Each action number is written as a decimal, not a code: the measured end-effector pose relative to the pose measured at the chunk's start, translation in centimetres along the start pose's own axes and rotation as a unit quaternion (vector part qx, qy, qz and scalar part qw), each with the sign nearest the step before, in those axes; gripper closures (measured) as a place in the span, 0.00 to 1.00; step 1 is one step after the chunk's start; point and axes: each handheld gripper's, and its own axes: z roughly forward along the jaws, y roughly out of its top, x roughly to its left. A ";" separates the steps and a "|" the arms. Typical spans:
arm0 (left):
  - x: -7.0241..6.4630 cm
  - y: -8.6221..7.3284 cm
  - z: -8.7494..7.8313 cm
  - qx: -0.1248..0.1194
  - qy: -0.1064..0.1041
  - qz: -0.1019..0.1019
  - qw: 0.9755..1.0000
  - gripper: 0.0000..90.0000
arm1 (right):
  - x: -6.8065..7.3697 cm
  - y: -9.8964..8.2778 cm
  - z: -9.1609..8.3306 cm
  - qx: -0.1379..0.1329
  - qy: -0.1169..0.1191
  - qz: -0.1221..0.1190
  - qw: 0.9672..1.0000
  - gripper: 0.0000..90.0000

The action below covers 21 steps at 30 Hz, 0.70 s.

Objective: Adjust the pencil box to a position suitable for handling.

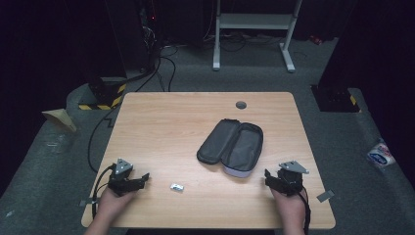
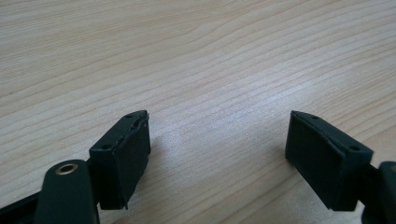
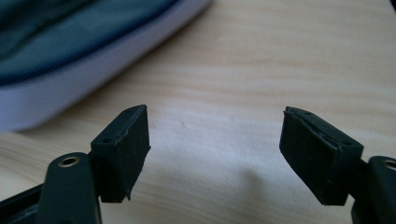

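The left hand-held gripper (image 1: 145, 177) rests low on the table (image 1: 161, 122) at its near left edge, jaws spread wide with only bare wood between them. The right hand-held gripper (image 1: 267, 175) sits at the near right edge, jaws likewise apart, gripping nothing. Between the two, nearer the left one, lies a small silver object (image 1: 176, 187), untouched. Farther back, just beyond the right hand-held gripper, an open grey zip case (image 1: 231, 146) lies flat, its pale edge near those jaws.
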 end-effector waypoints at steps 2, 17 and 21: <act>0.0 0.0 0.0 0.000 0.000 0.000 1.000 0.25 | 0.4 0.5 -0.5 -0.016 0.005 -0.001 1.000 0.29; 0.0 0.0 0.0 0.000 0.000 0.000 1.000 0.25 | 2.1 3.7 -1.0 -0.052 0.028 -0.009 0.998 0.32; 0.0 0.0 0.0 0.000 0.001 0.000 1.000 0.25 | 2.7 4.5 -1.0 -0.060 0.033 -0.014 0.998 0.32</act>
